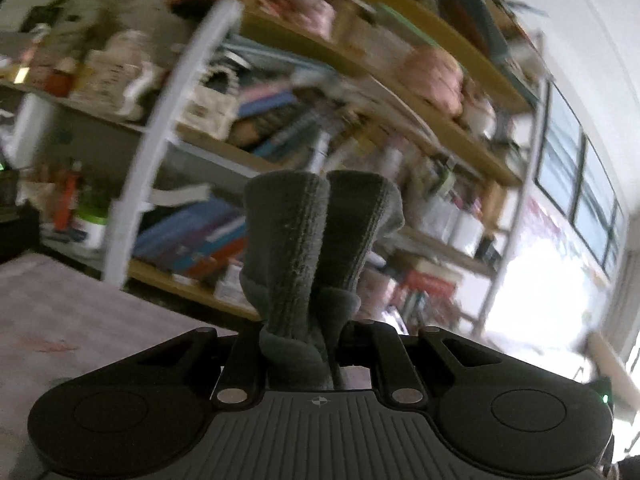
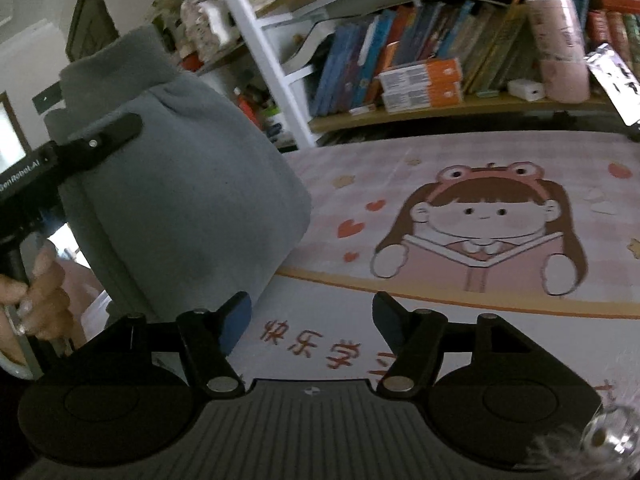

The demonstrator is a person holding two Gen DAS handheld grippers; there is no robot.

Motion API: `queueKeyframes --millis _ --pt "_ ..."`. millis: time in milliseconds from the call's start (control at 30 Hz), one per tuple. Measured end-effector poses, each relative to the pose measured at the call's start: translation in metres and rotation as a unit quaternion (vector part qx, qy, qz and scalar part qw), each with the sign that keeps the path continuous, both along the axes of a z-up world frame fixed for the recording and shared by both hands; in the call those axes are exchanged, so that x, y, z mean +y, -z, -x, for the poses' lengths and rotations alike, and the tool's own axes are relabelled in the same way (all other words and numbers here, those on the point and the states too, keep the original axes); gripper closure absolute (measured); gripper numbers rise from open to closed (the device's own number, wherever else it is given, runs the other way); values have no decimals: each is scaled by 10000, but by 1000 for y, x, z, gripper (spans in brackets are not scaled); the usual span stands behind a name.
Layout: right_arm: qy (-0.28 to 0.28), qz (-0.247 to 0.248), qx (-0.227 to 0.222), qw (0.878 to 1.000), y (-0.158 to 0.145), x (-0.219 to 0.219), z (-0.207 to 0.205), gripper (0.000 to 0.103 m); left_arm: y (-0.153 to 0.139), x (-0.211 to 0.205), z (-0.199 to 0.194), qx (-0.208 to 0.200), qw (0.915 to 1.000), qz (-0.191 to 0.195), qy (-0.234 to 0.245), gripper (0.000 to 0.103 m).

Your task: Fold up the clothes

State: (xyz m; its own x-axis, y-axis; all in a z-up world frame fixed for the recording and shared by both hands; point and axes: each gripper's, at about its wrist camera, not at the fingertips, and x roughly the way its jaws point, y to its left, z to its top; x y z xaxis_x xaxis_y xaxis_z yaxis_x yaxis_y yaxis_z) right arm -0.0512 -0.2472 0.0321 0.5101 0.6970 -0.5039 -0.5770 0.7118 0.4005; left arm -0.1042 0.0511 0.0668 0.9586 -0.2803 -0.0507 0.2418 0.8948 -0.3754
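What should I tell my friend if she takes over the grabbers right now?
Left gripper: shut on the grey cloth, holding it up off the mat.
Right gripper: open, nothing between its fingers, pointing down at the cartoon mat beside the hanging cloth.
Done: cloth is picked up by one bunched part.
Left: it hangs gathered, no neat fold showing. Probably catch a free edge with the right gripper, spread it on the mat, then fold.
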Motion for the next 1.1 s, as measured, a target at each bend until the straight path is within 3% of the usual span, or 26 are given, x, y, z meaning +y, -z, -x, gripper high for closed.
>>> queueKeyframes --millis 100,200,233,267,300,367,400,467,533,667,767,867,900,933,967,1033,1100 --pt "-110 82 -12 9999 0 11 1 37 7 26 20 162 9987 189 -434 89" --pt "-182 138 26 9997 2 20 0 36 27 48 34 631 9942 360 -798 84" --pt "-209 145 43 9997 4 23 -1 36 37 54 36 914 9911 362 -898 76" --pt "-237 151 60 9996 5 27 -1 36 48 60 38 1238 9868 379 -977 60" --pt "-269 157 80 9995 6 31 -2 36 58 66 39 1464 9833 401 -999 51" --pt "-358 177 114 9991 8 39 -2 36 74 76 45 1645 9806 426 -974 42" --pt "-403 192 125 9989 9 44 -1 36 78 79 49 1639 9810 399 -959 42" --pt "-511 195 134 9984 9 53 0 36 72 82 55 1571 9824 260 -974 24" --pt "-563 182 134 9982 9 58 1 36 65 84 59 1470 9836 145 -1037 16" --pt "-571 126 185 9981 11 64 1 35 61 102 65 1345 9838 403 -1115 16" --pt "-553 130 290 9980 17 66 -2 35 72 118 63 1518 9768 985 -1141 17" --pt "-529 100 387 9978 22 68 -4 35 85 132 58 1568 9695 1672 -867 21" --pt "-525 85 415 9977 23 68 -4 35 90 136 56 1545 9663 1920 -746 26" --pt "-521 72 438 9977 24 69 -5 35 93 138 56 1465 9644 2097 -665 55" --pt "-518 65 446 9976 24 69 -5 35 93 138 57 1330 9643 2205 -625 76" --pt "-516 38 442 9977 24 70 -5 35 83 128 70 714 9759 1909 -781 81" --pt "-524 -3 417 9978 23 70 -5 35 67 109 79 306 9895 1017 -981 81"
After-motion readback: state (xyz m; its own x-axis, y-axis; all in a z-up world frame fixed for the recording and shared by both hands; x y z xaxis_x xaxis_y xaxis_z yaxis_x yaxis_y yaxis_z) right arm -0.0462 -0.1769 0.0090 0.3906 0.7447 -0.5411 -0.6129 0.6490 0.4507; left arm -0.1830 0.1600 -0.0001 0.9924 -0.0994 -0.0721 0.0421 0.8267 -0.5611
